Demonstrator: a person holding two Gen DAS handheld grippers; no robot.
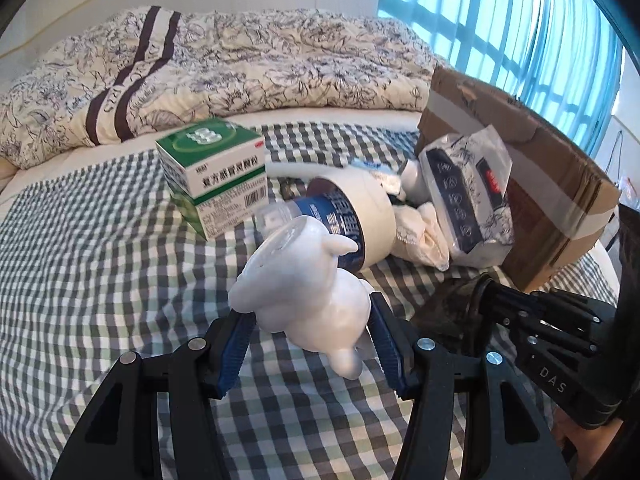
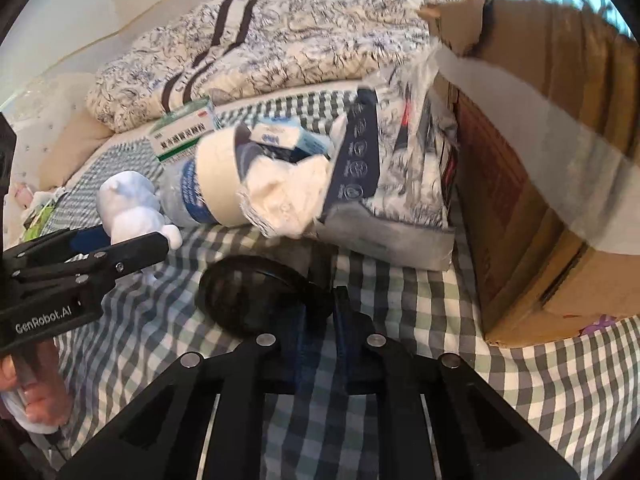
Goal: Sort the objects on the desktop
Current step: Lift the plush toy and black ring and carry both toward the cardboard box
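Note:
A white bear-shaped figure [image 1: 308, 300] hangs tilted above the checked sheet, with my left gripper [image 1: 310, 312] shut on its body between the blue pads. The right wrist view shows that figure [image 2: 132, 208] at the far left, with the left gripper [image 2: 136, 240] around it. Dark sunglasses [image 2: 240, 296] lie low over the sheet, and my right gripper [image 2: 320, 304] is shut on them near the frame's middle. From the left wrist view the right gripper [image 1: 486, 286] stands at the lower right, with the sunglasses [image 1: 444, 312] at its tip.
Piled on the bed are a green medicine box [image 1: 216, 176], a cream tape roll [image 1: 368, 208] around a clear bottle, a white cloth [image 1: 420, 232] and a tissue pack [image 1: 468, 196]. A cardboard box [image 1: 540, 168] stands on the right. A floral quilt [image 1: 240, 60] lies behind.

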